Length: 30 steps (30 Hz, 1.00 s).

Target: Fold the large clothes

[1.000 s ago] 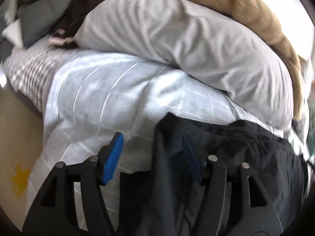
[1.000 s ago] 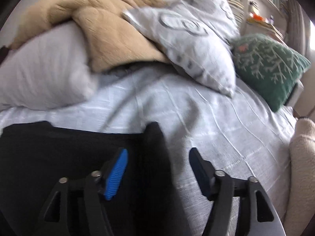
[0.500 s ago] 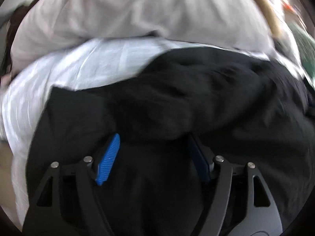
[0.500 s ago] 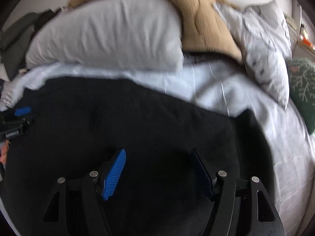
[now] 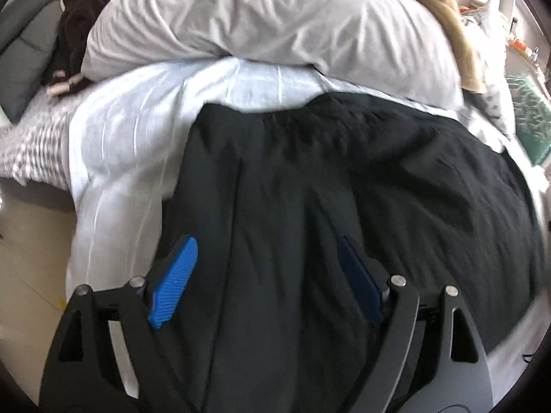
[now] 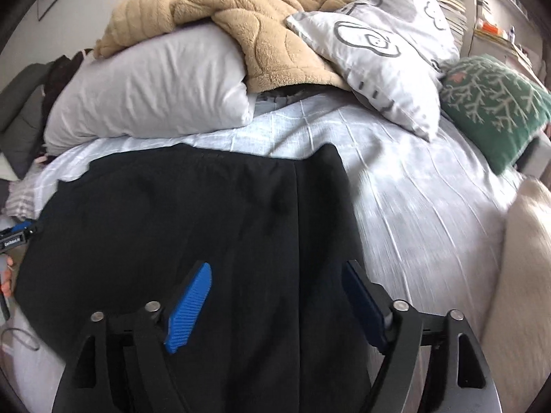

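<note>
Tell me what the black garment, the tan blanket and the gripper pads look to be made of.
Black garment: thin matte woven or knit fabric, probably synthetic; it lies in soft creases with no sheen. Tan blanket: plush fleece, quilted; fuzzy nap and stitched channels. Pads of the right gripper: blue ribbed plastic or rubber; fine parallel ridges show, hardness unclear.

Garment (image 6: 206,227): black, plain. Sheet (image 6: 413,186): pale blue-grey with thin white lines. Pillow (image 6: 155,93): plain light grey. Blanket (image 6: 261,27): tan. Cushion (image 6: 385,48): white with grey drawn outlines. Second cushion (image 6: 489,103): green with pale branching pattern. Pads (image 6: 189,306): blue. Bedding (image 5: 31,141) at edge: grey-white check.
</note>
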Each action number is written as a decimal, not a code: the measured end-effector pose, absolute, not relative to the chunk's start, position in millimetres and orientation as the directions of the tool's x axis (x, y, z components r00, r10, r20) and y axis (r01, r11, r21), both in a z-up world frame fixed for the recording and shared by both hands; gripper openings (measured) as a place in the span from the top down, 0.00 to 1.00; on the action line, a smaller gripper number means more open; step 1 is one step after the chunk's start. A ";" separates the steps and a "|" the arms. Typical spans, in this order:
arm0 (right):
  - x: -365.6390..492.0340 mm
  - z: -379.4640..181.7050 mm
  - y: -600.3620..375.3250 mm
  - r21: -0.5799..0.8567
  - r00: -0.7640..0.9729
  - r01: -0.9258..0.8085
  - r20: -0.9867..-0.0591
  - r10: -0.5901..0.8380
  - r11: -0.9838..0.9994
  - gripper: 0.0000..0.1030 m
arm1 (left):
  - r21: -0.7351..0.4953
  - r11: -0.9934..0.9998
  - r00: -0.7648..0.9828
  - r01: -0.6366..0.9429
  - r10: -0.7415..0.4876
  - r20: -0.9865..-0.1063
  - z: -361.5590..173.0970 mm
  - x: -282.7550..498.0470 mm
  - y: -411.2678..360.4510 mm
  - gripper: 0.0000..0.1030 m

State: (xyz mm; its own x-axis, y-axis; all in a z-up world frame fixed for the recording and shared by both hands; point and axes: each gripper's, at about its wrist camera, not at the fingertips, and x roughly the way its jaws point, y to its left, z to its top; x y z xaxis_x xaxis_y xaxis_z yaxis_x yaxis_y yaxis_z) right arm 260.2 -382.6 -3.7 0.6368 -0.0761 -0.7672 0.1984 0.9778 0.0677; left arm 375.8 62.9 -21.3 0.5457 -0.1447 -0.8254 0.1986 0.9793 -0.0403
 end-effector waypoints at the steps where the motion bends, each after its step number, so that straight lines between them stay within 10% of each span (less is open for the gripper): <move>1: 250.4 -1.0 -383.6 0.079 0.639 0.197 -0.766 -0.067 0.977 0.20 | -0.060 0.980 0.536 0.190 -0.155 -0.830 -19.3 364.9 68.2 0.18; 23: 122.2 -67.1 -372.2 0.469 0.613 0.346 -0.769 0.182 0.813 0.19 | -0.601 0.794 0.461 -0.087 -0.503 -0.731 -100.7 251.2 154.9 0.14; 30: 146.2 -87.7 -400.9 0.618 0.707 0.421 -0.682 0.186 0.664 0.19 | -0.680 0.721 0.501 -0.137 -0.542 -0.675 -123.2 278.2 157.3 0.29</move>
